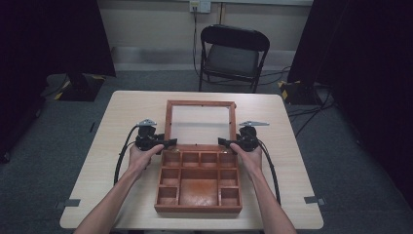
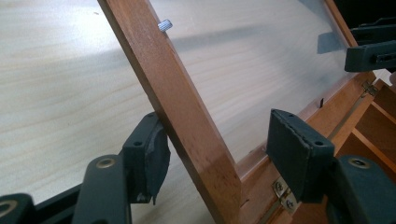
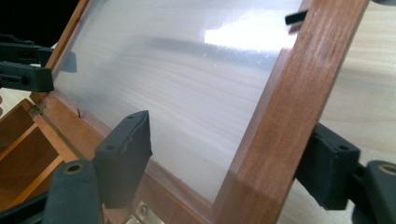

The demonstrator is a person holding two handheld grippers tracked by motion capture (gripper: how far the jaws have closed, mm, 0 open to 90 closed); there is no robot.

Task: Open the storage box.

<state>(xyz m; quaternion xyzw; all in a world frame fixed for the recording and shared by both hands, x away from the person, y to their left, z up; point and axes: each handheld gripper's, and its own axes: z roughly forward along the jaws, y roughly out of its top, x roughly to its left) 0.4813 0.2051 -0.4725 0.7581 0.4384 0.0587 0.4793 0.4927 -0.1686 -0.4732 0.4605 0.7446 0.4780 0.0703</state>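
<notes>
At centre table we see the box with its glazed lid swung back. Left gripper, jaws spread, straddles the lid's left rail near the hinge without clamping. Right gripper, likewise released, brackets the right rail; we judge both are placed to pivot the lid evenly.

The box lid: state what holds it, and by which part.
Neither hand-held gripper clamps it. The left hand-held gripper straddles the lid's left side rail, the right hand-held gripper its right side rail, near the hinges; both sets of jaws stand open around the wood.
</notes>
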